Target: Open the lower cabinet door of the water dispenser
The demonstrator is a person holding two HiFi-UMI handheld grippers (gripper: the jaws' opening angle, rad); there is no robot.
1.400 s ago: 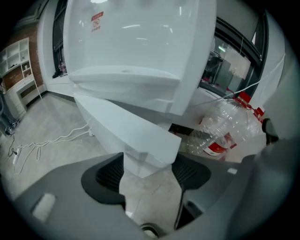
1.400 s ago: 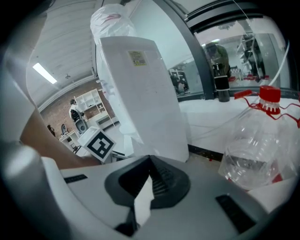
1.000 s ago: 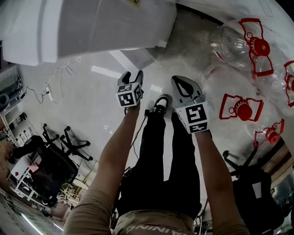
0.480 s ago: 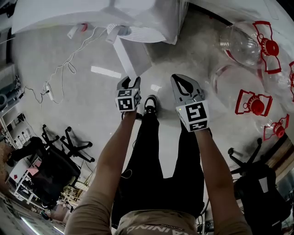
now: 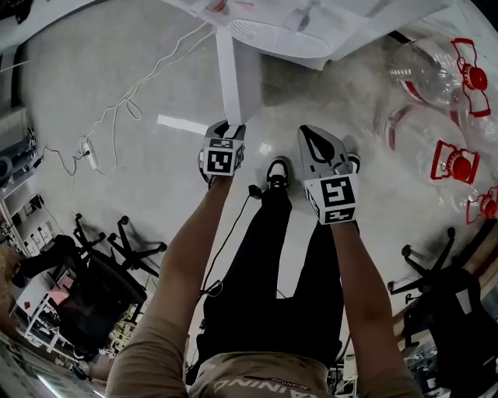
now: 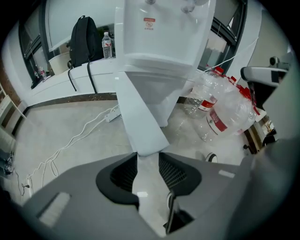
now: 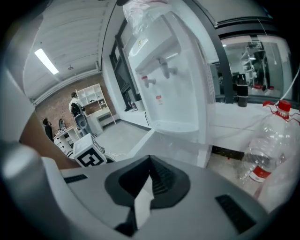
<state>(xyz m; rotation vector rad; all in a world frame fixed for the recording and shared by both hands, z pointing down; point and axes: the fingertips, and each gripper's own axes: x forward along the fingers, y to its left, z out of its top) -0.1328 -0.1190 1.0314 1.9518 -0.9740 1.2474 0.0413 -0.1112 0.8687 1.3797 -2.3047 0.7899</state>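
The white water dispenser (image 5: 280, 23) stands at the top of the head view, and its lower cabinet door (image 5: 229, 78) juts out toward me as a thin panel. My left gripper (image 5: 226, 124) points steeply down at the door's free end. In the left gripper view the door (image 6: 138, 112) runs from the dispenser (image 6: 164, 37) to the fingertips of the left gripper (image 6: 149, 157), which close on its outer corner. My right gripper (image 5: 311, 134) hangs beside it, shut and holding nothing. The right gripper view shows that right gripper (image 7: 150, 166) facing the dispenser (image 7: 173, 75) and the opened door (image 7: 140, 143).
Several clear water bottles with red caps (image 5: 436, 70) lie on the floor right of the dispenser. A white cable and power strip (image 5: 85, 151) trail at the left. Black office chairs (image 5: 117, 241) stand at the lower left. The person's shoes (image 5: 276, 171) are just below the grippers.
Both grippers have drawn back from the dispenser. The door has come along with the left gripper and swung much further out. The dispenser now sits higher in the head view.
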